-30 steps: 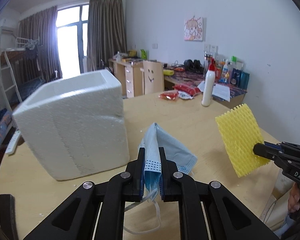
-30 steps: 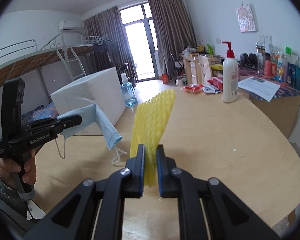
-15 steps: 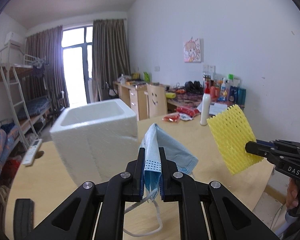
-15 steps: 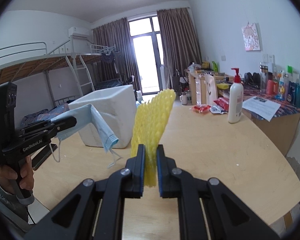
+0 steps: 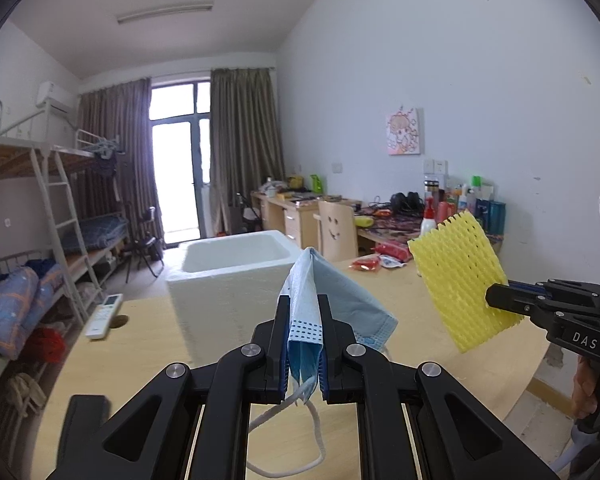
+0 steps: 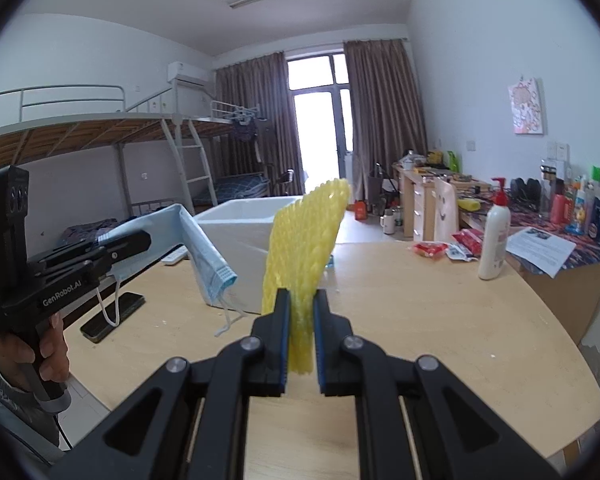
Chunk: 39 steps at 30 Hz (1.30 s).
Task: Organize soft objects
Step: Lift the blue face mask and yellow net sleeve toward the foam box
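My left gripper (image 5: 303,312) is shut on a light blue face mask (image 5: 332,296), held in the air above the round wooden table (image 5: 148,344); its white ear loops dangle below. My right gripper (image 6: 301,304) is shut on a yellow foam net sleeve (image 6: 300,240), which stands upright between the pads. Each gripper shows in the other's view: the right gripper (image 5: 496,300) with the yellow net (image 5: 460,280) at the right, the left gripper (image 6: 140,242) with the mask (image 6: 204,256) at the left. A white foam box (image 5: 236,280) stands open-topped on the table beyond both.
A white pump bottle (image 6: 496,240), red snack packets (image 6: 432,248) and papers (image 6: 540,244) lie at the table's far right. A remote (image 5: 104,316) and a dark phone (image 6: 112,316) lie near the left edge. Bunk beds (image 5: 40,220) and desks (image 5: 296,216) stand behind.
Both grippers have risen with their loads and tilted up, so the view looks higher into the room. The foam box now appears smaller and farther off, with its open top visible.
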{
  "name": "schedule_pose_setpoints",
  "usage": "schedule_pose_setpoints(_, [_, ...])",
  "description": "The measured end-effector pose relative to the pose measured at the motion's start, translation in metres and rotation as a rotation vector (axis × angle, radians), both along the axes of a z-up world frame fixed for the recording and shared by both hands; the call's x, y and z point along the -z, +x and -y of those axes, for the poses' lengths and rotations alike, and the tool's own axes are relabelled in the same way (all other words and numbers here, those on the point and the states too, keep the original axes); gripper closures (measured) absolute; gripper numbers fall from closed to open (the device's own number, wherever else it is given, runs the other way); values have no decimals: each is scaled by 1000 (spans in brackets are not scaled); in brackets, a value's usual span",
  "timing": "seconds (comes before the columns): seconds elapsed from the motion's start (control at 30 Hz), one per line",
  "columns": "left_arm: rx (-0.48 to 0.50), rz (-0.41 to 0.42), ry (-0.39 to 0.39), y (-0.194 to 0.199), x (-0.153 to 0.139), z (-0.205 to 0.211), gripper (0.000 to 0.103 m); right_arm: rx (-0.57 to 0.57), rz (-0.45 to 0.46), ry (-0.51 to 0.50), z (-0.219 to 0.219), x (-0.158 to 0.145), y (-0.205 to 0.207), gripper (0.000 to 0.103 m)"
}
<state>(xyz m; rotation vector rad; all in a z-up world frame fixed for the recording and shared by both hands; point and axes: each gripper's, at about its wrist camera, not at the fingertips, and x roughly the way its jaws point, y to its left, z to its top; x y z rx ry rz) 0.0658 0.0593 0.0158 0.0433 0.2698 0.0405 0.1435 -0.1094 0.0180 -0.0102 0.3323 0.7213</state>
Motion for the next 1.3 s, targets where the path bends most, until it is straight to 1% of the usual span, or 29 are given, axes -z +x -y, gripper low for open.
schedule_pose_setpoints(0.2, [-61,17,12,-18,-3,-7,91,-61,9,6,-17,-2,-4,89])
schedule_pose_setpoints(0.33, [-107,4,15,-24,-3,-16,91,-106,9,2,-30,-3,-4,89])
schedule_pose_setpoints(0.57, [-168,4,10,-34,-2,-31,91,-181,4,-11,-53,0,-4,89])
schedule_pose_setpoints(0.73, [-196,-8,-11,-33,0,-42,91,-214,-1,-20,-66,0,-1,89])
schedule_pose_setpoints(0.93, [-221,-12,-13,-25,0,-52,91,-231,-25,-23,-80,1,12,89])
schedule_pose_setpoints(1.03, [-233,-27,-37,-18,-1,-60,91,-239,-22,-23,-86,-2,16,89])
schedule_pose_setpoints(1.3, [-230,-16,-28,-6,-7,-67,91,-242,-9,-43,-98,-10,25,89])
